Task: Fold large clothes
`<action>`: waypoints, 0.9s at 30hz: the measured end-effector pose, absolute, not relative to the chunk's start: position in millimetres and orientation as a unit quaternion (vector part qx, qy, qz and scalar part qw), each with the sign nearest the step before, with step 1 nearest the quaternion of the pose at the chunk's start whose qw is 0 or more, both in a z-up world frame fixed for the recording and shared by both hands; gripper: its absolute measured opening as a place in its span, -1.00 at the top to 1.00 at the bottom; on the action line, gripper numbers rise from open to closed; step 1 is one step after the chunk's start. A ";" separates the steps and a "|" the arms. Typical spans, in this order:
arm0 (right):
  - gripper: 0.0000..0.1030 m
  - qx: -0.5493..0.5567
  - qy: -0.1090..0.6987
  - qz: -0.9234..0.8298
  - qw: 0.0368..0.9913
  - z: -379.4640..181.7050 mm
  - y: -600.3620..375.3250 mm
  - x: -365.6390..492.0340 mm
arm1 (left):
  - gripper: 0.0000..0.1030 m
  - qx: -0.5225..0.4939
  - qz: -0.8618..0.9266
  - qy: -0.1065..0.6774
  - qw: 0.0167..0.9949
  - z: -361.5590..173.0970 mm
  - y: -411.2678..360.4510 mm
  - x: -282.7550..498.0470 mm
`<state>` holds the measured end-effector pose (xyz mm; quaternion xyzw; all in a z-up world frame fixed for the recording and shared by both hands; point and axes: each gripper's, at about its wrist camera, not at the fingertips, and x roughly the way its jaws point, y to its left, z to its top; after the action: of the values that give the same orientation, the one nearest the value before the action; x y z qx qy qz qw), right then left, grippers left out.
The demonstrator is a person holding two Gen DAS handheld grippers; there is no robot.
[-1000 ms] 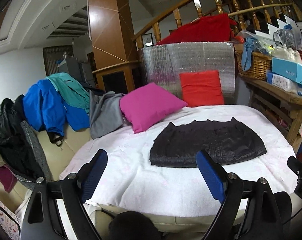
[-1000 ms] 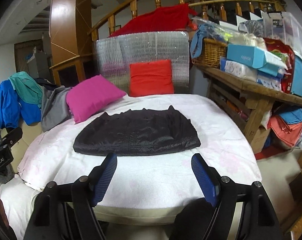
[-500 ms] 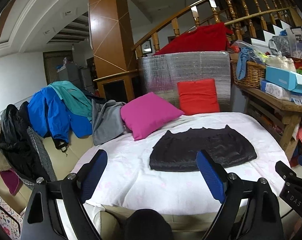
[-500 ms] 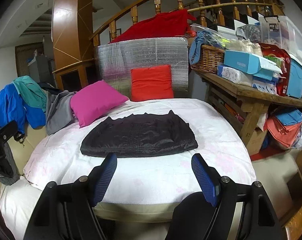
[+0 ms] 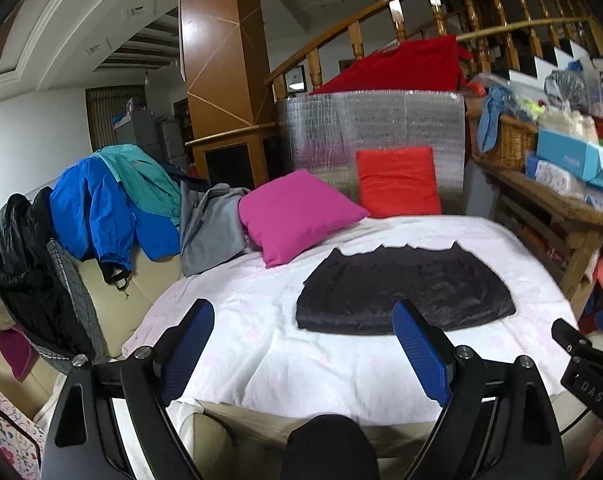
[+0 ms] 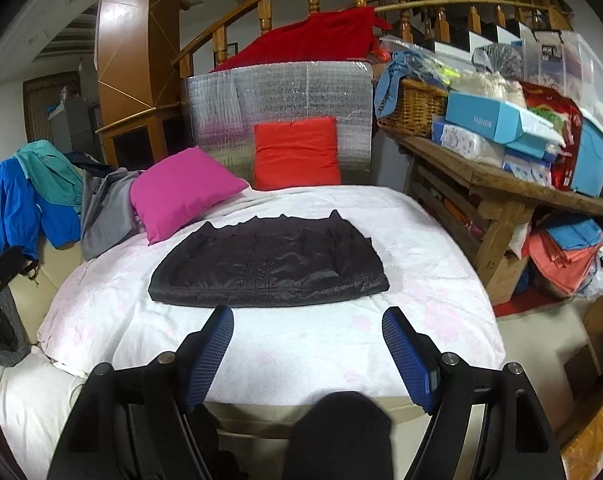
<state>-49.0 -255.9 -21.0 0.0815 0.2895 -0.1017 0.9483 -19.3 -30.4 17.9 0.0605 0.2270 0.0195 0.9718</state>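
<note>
A black quilted garment [image 5: 405,290] [image 6: 267,266] lies folded flat in the middle of the white-covered round bed [image 5: 285,344] [image 6: 309,344]. My left gripper [image 5: 303,332] hangs open off the bed's near edge, short of the garment, with nothing between its blue pads [image 5: 421,350]. My right gripper [image 6: 307,340] is also open and empty, held back from the garment's near hem. Part of the right gripper shows at the right edge of the left wrist view [image 5: 585,364].
A magenta pillow [image 5: 297,212] and a red pillow [image 5: 397,182] lean at the back of the bed. Blue, teal, grey and black clothes [image 5: 113,208] are heaped on the sofa to the left. A cluttered wooden table [image 6: 501,184] stands on the right.
Both views have drawn back a little from the bed, so the garment looks smaller and farther away. Both grippers stay open and empty.
</note>
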 end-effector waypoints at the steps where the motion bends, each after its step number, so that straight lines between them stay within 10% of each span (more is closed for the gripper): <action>1: -0.55 0.082 0.293 -0.099 0.948 -24.0 -255.1 -45.5 | -0.77 0.058 0.024 0.229 0.971 15.9 -29.8 -17.7; 27: -0.55 0.080 0.279 -0.074 0.954 -21.2 -223.9 -64.8 | -0.77 0.076 0.025 0.236 0.968 11.2 -7.8 -49.4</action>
<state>-64.8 -223.9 -21.2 0.0795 0.2790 -0.0737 0.9541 -49.4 -7.8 11.2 0.0758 0.2361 0.0249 0.9685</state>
